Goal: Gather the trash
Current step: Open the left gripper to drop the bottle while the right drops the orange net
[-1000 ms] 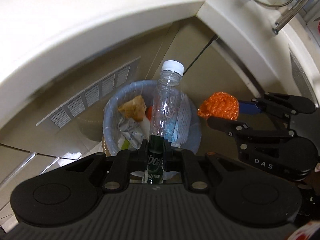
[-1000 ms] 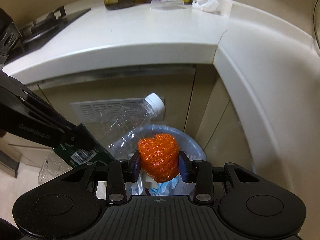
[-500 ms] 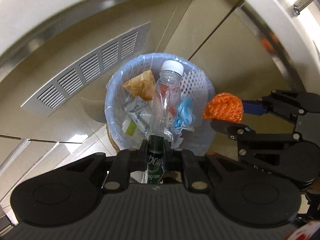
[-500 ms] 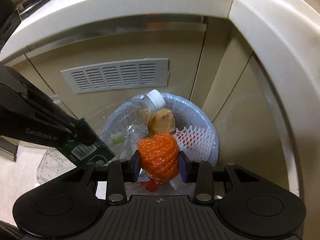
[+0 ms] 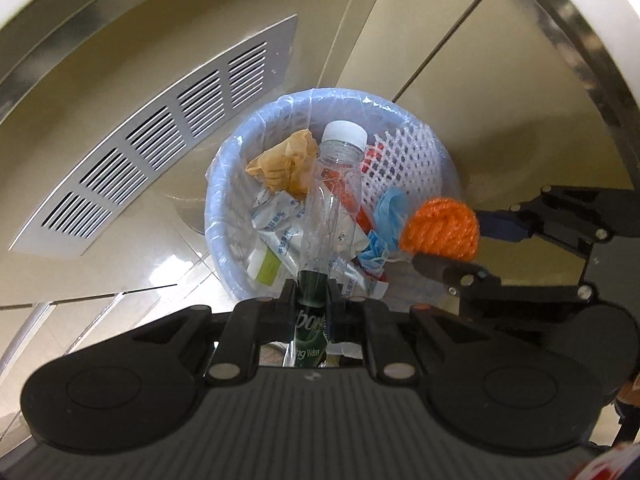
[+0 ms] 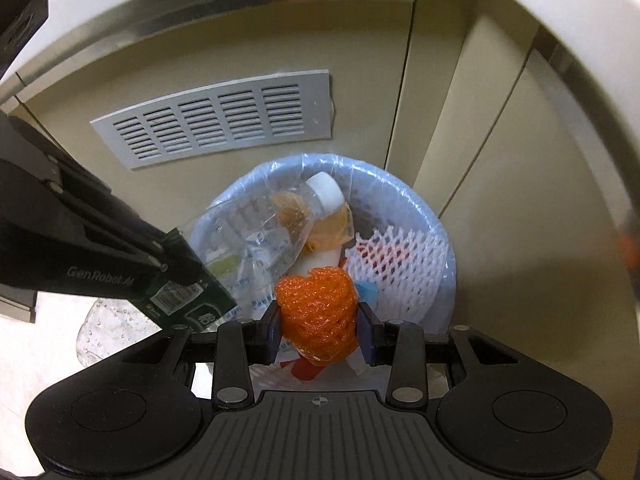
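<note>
The left gripper (image 5: 311, 294) pinches a light, crushable plastic bottle (image 5: 334, 204) at its green label, the right gripper (image 6: 318, 326) squeezes springy orange foam netting (image 6: 316, 316), both over the bin (image 5: 448, 184)

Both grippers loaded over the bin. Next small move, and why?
Probably open the left gripper first. It is shut on the clear bottle, whose capped end already points into the lined trash bin, so it should drop in. The right gripper, shut on the orange mesh ball, hangs over the near rim and can follow.

Black ribbed tool (image 6: 318, 322) bodies, silver screws, blue pads (image 6: 366, 334)
</note>
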The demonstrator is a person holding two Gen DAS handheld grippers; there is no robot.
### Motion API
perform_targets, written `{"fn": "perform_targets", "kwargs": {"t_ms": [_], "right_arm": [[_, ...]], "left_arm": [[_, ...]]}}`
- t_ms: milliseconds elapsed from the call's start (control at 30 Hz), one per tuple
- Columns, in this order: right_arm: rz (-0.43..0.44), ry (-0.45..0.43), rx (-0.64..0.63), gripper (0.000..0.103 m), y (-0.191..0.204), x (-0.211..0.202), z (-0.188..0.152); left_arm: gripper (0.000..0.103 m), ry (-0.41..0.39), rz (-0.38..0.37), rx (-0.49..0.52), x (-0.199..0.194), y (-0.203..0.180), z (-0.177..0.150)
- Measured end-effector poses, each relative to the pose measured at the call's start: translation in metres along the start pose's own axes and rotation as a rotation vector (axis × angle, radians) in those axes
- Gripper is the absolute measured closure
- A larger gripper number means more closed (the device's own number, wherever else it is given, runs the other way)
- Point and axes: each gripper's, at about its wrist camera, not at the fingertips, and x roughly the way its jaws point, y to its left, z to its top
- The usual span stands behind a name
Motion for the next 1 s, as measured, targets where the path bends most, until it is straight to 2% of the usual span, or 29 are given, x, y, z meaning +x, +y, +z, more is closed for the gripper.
{"fn": "perform_targets", "kwargs": {"t_ms": [567, 1000], "right_arm": [[0.006, 0.006, 0.038, 0.065, -0.02, 0.014, -0.005], [0.002, -0.012, 0.079, 0.065, -0.029, 0.016, -0.002]], "left_arm": [[0.091, 0.007, 0.045, 0.028, 0.021, -0.009, 0.032], [0.091, 0.016, 0.077, 0.118, 0.046, -0.02, 0.041]]}}
